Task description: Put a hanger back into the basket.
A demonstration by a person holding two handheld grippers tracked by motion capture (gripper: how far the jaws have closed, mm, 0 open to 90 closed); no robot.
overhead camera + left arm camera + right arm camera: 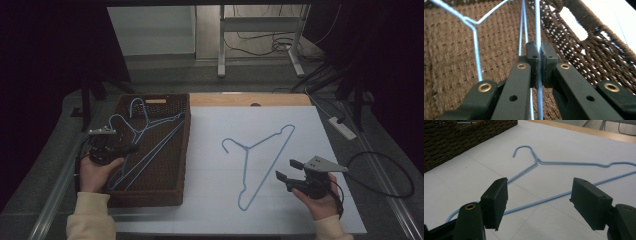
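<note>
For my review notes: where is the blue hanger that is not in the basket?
In the high view the loose blue hanger lies flat on the white table, right of the brown basket, with the open right claw just beside its lower end.

Left claw [131, 148] clamped shut, right claw [286, 170] wide open, both hand-held.

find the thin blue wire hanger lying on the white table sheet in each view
High view: blue wire hanger lies mid-sheet, right of the brown woven basket.
Left gripper view: not in it.
Right gripper view: it lies just beyond the open jaws.
Shared landmark: the basket, in all three.
</note>
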